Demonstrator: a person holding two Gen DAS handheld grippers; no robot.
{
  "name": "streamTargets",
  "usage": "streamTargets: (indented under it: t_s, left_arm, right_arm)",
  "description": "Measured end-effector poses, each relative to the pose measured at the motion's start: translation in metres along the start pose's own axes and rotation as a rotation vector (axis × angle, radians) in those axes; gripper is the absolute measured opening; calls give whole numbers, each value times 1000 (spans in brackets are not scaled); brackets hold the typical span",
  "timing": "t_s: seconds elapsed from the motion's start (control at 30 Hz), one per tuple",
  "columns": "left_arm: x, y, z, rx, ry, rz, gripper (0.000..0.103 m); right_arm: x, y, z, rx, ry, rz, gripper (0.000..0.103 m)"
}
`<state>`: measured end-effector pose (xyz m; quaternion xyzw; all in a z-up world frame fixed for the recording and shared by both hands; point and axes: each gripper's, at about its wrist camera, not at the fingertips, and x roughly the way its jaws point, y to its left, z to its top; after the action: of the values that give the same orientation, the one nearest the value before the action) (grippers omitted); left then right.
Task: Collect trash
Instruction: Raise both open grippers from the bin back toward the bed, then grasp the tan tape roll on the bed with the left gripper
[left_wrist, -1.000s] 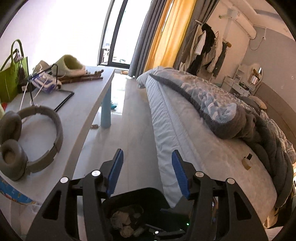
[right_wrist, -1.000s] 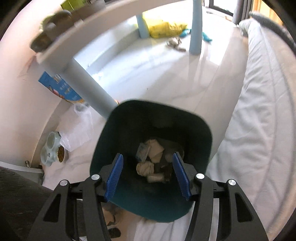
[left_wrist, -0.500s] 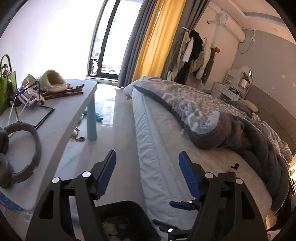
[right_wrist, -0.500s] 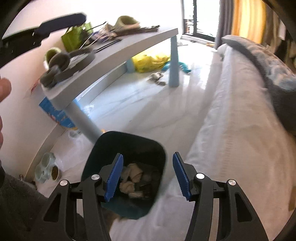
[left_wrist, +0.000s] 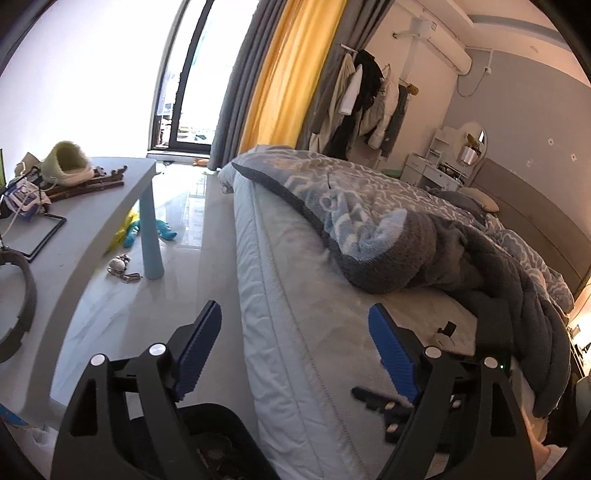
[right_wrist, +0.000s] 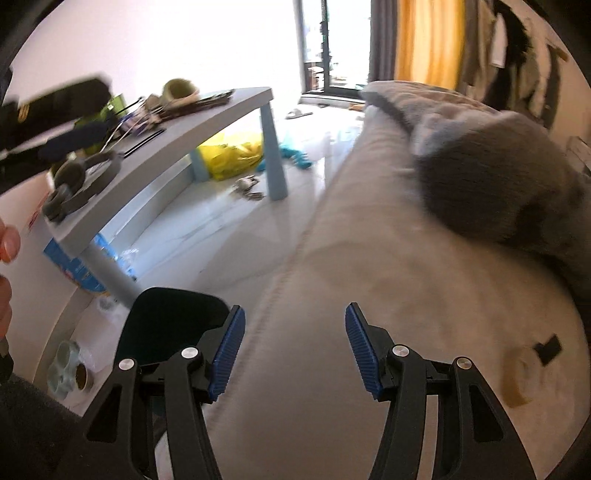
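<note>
Bin (right_wrist: 173, 325) on floor between table (right_wrist: 207, 122) and bed (right_wrist: 369, 280).

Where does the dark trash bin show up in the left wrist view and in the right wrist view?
Left wrist: trash bin at bottom edge, behind the left gripper.
Right wrist: trash bin lower left, beside the bed.
Shared landmark: light blue table leg.

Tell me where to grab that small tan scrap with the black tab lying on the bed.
Grip the tan scrap across its narrow width, coming straight down from above with the right gripper. It seems to lie flat on the bare mattress, clear of the blanket; details are blurred.
</note>
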<state>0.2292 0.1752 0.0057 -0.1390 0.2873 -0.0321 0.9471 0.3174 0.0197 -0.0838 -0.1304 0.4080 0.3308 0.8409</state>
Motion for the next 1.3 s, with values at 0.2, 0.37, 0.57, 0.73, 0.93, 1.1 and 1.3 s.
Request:
streamTargets:
  t_s: [0.2,0.37,0.57,0.73,0.93,1.1,1.3]
  left_arm:
    - [17,-21,-4,9,21,-28,88]
    - [30,-42,-8,47,37,-40,90]
    - [51,-73,-17,101,67,-63,90]
    - [70,-97,-25,131,105,-98,90]
    - [93,-120,-35,188,151,-116,90]
    - [112,-133,-45,199,206,-145,90]
    - [130,-156,-58,246,256,-213,90]
  right_arm:
    - [-16,-39,-8,26,-33,-56,57]
    - [-23,-70,-18,63,-48,-80,57]
    - [-38,-103,-29,105,-85,-101,57]
    - [-47,-127,-34,137,-110,-131,57]
    - [-51,-164,-38,190,-126,-115,57]
    - [-45,-192,-49,253,-107,-97,50]
    - [-39,-213,-63,324,-97,-20,32]
